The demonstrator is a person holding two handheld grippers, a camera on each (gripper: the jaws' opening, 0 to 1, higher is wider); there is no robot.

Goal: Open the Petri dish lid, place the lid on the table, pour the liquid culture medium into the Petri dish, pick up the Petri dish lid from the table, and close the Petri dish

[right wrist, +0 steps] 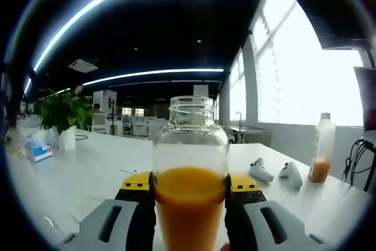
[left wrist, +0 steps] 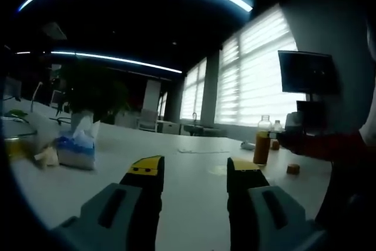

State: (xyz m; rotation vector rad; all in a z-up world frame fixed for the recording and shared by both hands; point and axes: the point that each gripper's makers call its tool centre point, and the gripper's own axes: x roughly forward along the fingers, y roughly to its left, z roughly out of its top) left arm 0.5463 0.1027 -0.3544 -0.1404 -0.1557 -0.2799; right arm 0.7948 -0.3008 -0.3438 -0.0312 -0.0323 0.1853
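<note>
Gripping an unlabelled jar (right wrist: 190,174) of orange liquid, right tool (right wrist: 191,189).

Left gripper (left wrist: 195,171): I see my two jaws rising from the bottom of the left gripper view, yellow-tipped, parted with a clear gap and nothing between them.
Left gripper pose: it points forward, level and low over the table.
Right gripper (right wrist: 191,183): in the right gripper view my jaws stand clamped on a glass jar (right wrist: 191,168) of orange liquid, one yellow tip pressed to each side.
Right gripper pose: it holds the jar upright.
Right gripper seen from the left gripper view: at the right edge, a dark shape meets the jar; detail too dim to tell.
</note>
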